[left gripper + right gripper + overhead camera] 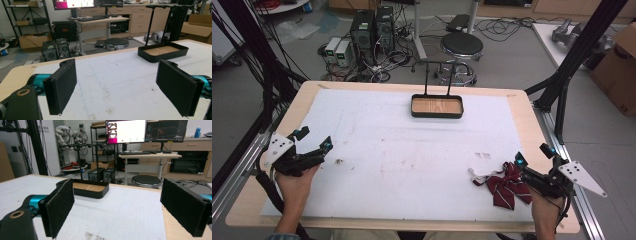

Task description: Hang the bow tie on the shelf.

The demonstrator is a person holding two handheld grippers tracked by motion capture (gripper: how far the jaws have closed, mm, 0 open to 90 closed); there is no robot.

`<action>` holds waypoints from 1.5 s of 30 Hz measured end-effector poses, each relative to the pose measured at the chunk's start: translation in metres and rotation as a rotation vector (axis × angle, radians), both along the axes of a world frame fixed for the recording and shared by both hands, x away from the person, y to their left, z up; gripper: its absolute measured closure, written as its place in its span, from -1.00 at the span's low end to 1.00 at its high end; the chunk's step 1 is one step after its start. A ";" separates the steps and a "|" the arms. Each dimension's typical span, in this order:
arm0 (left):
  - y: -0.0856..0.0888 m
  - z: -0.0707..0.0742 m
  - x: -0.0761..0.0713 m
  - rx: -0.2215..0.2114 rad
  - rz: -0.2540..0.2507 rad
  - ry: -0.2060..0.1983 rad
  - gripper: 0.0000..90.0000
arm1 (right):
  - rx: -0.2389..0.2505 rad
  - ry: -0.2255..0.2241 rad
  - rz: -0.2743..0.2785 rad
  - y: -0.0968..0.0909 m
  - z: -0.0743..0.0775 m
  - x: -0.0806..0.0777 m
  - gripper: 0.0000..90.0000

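We see the left tool held low over the left edge of the bench, its jaws spread wide with nothing between them; in the left gripper view the same tool frames bare white mat. The right tool sits at the bench's right edge, jaws likewise parted and empty, and its own view shows it gaping over the mat. Just beside the right tool, on the mat's near right corner, lies a dark red striped bow tie with a white strap, touching neither jaw as far as we can tell. Further out, a black tray with a wooden floor rests at the far middle of the mat. Beyond the bench stands a round stool.
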State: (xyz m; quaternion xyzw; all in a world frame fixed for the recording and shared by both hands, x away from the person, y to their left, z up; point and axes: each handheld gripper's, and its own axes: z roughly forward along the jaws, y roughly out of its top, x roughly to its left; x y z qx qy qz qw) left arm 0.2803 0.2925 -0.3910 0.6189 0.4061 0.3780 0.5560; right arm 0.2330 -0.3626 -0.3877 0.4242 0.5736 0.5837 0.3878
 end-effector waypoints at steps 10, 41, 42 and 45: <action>0.000 0.000 0.000 -0.003 0.005 0.000 -0.62 | -0.002 -0.006 -0.013 0.001 0.002 -0.002 -0.75; 0.000 -0.001 0.000 -0.002 0.007 0.006 -0.62 | -0.037 0.032 -0.075 0.013 -0.009 -0.013 -0.75; -0.001 -0.001 0.000 -0.004 0.007 0.005 -0.62 | -0.040 0.038 -0.076 0.013 -0.011 -0.014 -0.75; -0.001 -0.001 0.001 -0.001 0.005 0.006 -0.62 | -0.051 0.068 -0.087 0.013 -0.016 -0.016 -0.75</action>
